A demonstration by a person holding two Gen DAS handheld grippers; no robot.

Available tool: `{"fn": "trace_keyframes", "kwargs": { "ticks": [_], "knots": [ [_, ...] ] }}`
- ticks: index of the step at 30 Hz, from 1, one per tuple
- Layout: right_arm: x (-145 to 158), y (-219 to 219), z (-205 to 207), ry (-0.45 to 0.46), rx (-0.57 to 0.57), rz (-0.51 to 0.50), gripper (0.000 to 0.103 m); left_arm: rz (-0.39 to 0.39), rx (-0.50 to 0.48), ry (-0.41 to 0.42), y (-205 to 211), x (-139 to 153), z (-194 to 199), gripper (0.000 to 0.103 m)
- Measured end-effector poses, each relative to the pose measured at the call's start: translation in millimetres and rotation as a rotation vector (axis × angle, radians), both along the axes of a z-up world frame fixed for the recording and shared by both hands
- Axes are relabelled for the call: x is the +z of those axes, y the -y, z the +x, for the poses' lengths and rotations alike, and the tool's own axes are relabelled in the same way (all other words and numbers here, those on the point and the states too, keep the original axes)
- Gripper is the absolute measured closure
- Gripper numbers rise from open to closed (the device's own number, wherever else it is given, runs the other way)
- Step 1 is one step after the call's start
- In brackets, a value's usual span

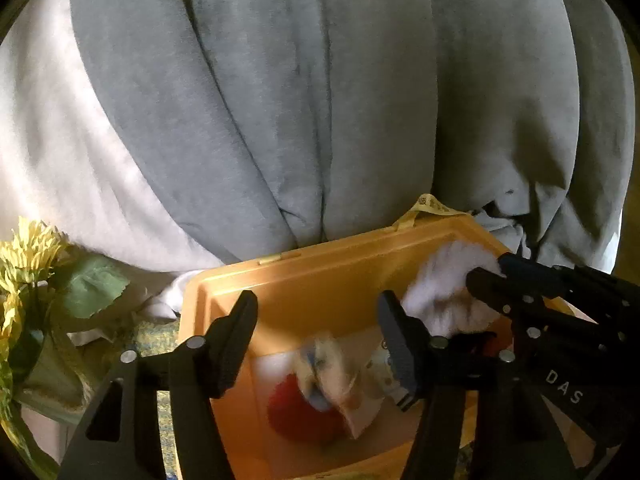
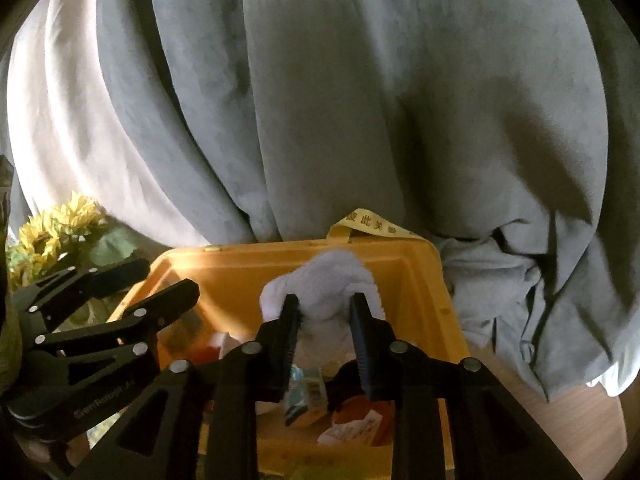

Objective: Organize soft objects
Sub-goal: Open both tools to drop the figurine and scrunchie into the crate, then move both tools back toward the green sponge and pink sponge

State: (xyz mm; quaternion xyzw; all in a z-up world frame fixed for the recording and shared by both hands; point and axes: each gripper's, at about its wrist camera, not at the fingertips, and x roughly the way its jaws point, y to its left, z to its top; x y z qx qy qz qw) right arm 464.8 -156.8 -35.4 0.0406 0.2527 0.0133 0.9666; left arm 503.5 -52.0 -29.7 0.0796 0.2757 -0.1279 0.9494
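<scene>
A yellow plastic bin (image 1: 304,276) (image 2: 416,280) stands in front of me with soft toys inside: a red plush (image 1: 296,412) and a blurred pale toy (image 1: 332,372). My right gripper (image 2: 325,304) is shut on a white fluffy plush (image 2: 328,280) and holds it over the bin's opening; the same plush (image 1: 436,292) and right gripper (image 1: 486,272) show at the right of the left wrist view. My left gripper (image 1: 316,312) is open and empty above the bin's near left side; it also shows in the right wrist view (image 2: 160,280).
A grey curtain (image 1: 320,100) hangs close behind the bin, with a white sheer (image 1: 48,140) to its left. Yellow artificial flowers (image 1: 28,256) (image 2: 52,228) stand left of the bin. A wooden surface (image 2: 560,420) lies at the right.
</scene>
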Motion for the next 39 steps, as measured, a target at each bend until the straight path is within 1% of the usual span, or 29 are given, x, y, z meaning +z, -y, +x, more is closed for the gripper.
{"fn": "trace_keyframes", "kwargs": {
  "ticks": [1, 2, 3, 4, 5, 6, 7, 8, 10, 12, 14, 20, 23, 31, 39],
  "knots": [
    [-0.8, 0.9, 1.1, -0.002, -0.006, 0.004, 0.067, -0.003, -0.001, -0.001, -0.1, 0.0, 0.0, 0.039],
    [-1.3, 1.5, 1.4, -0.002, -0.009, 0.007, 0.063, -0.002, 0.002, 0.000, -0.2, 0.2, -0.3, 0.034],
    [-1.3, 2.4, 1.5, -0.002, -0.013, 0.010, 0.060, 0.000, 0.006, 0.003, -0.6, 0.6, -0.8, 0.033],
    [-1.1, 2.8, 0.9, 0.001, -0.020, 0.013, 0.053, 0.000, 0.010, 0.007, -1.2, 1.4, -2.3, 0.033],
    [-0.4, 3.1, 0.0, 0.004, -0.026, 0.012, 0.051, -0.002, 0.013, 0.010, -2.3, 2.7, -4.6, 0.033],
    [0.1, 3.2, -0.9, 0.008, -0.031, 0.009, 0.051, -0.005, 0.014, 0.015, -3.1, 4.3, -7.1, 0.032],
    [1.3, 3.0, -3.1, 0.015, -0.035, 0.005, 0.051, -0.005, 0.016, 0.018, -4.1, 5.6, -8.3, 0.028],
    [2.6, 3.0, -4.9, 0.021, -0.038, 0.000, 0.048, -0.002, 0.021, 0.024, -4.9, 7.4, -11.1, 0.026],
    [5.9, 1.8, -9.3, 0.033, -0.047, -0.007, 0.043, -0.001, 0.027, 0.037, -8.6, 10.8, -17.4, 0.025],
    [10.0, 1.5, -15.6, 0.048, -0.051, -0.009, 0.041, -0.003, 0.036, 0.049, -12.7, 15.0, -24.8, 0.024],
    [15.3, 0.5, -24.1, 0.064, -0.062, -0.014, 0.035, -0.007, 0.044, 0.067, -17.6, 19.8, -34.1, 0.022],
    [28.9, -7.6, -46.6, 0.094, -0.045, -0.007, 0.033, -0.001, 0.063, 0.114, -30.3, 32.3, -65.6, 0.018],
    [32.7, -15.1, -59.1, 0.104, -0.024, -0.005, 0.027, -0.011, 0.081, 0.125, -37.6, 37.0, -80.7, 0.017],
    [38.3, -32.2, -88.8, 0.107, 0.007, -0.012, 0.026, -0.012, 0.120, 0.144, -57.4, 41.7, -117.9, 0.017],
    [36.3, -46.7, -110.3, 0.105, 0.018, -0.027, 0.026, -0.010, 0.154, 0.129, -73.9, 33.6, -143.8, 0.017]
  ]
}}
